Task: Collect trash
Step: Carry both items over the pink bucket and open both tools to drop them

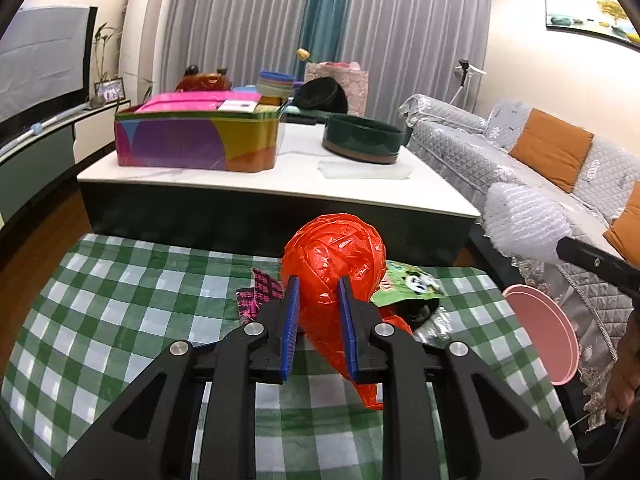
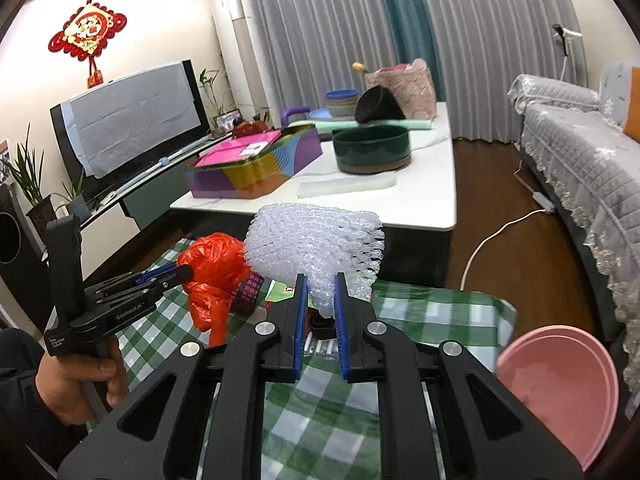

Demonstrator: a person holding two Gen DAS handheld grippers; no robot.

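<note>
You have both pieces of trash gripped and clear of the green checked cloth (image 1: 120, 320): the left gripper (image 1: 319, 300) is clamped narrow on the crumpled red plastic bag (image 1: 334, 264), whose tail hangs below the pads, and the right gripper (image 2: 321, 300) is pinched on the neck of the white foam fruit net (image 2: 316, 240), which fans out above its fingers. I judge the pick-up step complete for these 2 items and the carry to a bin in hand; the pink basin (image 2: 560, 392) at the right edge of the cloth is the likeliest receptacle, though nothing confirms that. The next move calls for a steady grip and a swing to the right without the bag's tail dragging. Still on the cloth, just behind the red bag, lie a green snack wrapper (image 1: 408, 286), a pink-and-black wrapper (image 1: 258, 294) and a small black item I cannot identify. Beyond the cloth stands the white low table (image 1: 280, 184) with a colourful tin box (image 1: 196, 140) and a dark green round container (image 1: 364, 136); the grey sofa (image 1: 500, 152) lies right of the cloth, close behind the basin.
</note>
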